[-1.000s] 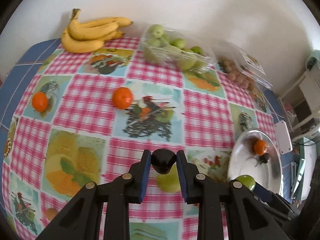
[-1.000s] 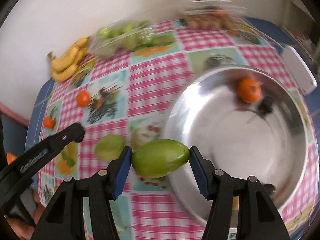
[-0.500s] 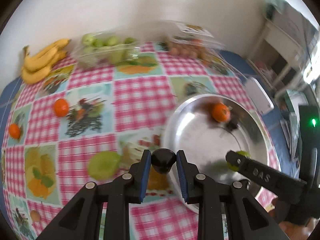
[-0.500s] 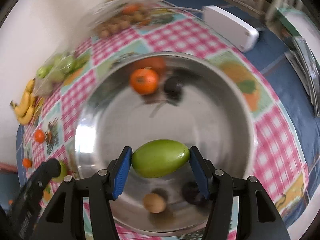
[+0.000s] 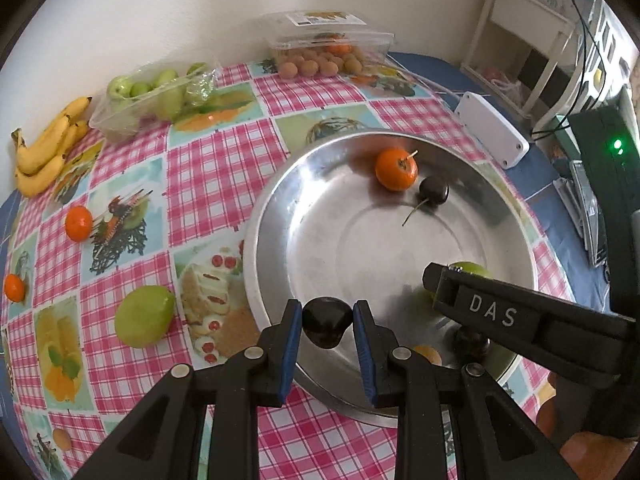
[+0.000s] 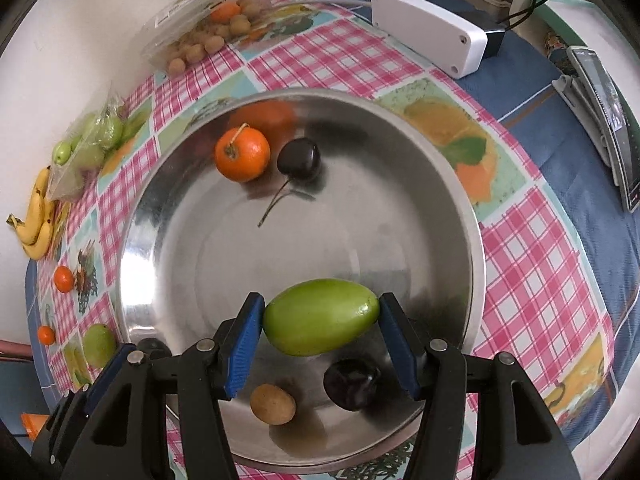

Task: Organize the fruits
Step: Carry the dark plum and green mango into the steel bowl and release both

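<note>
Gripping glossy dark cherry (image 5: 326, 326), left tongs (image 5: 326, 326); right tongs (image 6: 320, 322) clamp smooth green oval fruit (image 6: 320, 322) over steel bowl (image 6: 460, 200).

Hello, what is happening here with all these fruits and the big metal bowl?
A person is sorting fruit into the metal bowl with a pair of tongs in each hand. The left tongs grip a dark cherry above the bowl's near rim. The right tongs hold a green fruit over the bowl. An orange, a stemmed cherry, a brown fruit and a dark plum already lie inside. Another green fruit, two oranges, bananas and two plastic boxes wait on the tablecloth.
</note>
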### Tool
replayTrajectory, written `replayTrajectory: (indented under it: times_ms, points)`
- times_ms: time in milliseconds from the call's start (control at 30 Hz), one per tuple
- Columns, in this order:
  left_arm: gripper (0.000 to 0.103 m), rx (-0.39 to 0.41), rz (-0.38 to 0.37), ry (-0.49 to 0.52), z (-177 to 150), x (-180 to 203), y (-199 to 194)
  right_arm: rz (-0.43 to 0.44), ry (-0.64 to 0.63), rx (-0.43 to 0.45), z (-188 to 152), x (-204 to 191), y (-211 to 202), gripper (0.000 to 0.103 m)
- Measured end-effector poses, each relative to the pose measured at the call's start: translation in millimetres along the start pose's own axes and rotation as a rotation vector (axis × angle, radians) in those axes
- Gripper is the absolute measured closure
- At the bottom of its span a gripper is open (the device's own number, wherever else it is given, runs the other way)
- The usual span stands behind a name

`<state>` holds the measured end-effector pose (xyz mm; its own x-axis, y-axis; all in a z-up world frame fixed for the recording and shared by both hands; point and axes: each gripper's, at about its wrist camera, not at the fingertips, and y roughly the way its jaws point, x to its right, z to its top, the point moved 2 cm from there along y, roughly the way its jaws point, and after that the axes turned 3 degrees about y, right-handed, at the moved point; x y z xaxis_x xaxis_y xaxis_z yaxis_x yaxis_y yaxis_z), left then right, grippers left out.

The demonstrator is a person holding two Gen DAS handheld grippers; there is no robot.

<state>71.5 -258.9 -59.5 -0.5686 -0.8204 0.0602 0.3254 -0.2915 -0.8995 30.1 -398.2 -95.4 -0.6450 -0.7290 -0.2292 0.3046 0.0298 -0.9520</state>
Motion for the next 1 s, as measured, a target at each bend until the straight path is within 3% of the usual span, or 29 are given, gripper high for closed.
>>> replayTrajectory:
  times_ms: [600, 733, 1000]
  points:
    - [0.072, -0.038, -0.006, 0.002, -5.3, 0.8, 8.8, -0.006, -0.001, 0.001, 0.6, -0.4, 2.7, 0.042]
    - [0.060, -0.034, -0.026, -0.001, -4.7, 1.0, 6.2, 0.006, 0.007, 0.018, 2.0, -0.4, 1.9, 0.040]
    - [0.051, -0.010, -0.027, -0.039, -0.3, -10.0, -6.6, 0.018, -0.012, 0.061, 2.9, -5.1, -5.9, 0.036]
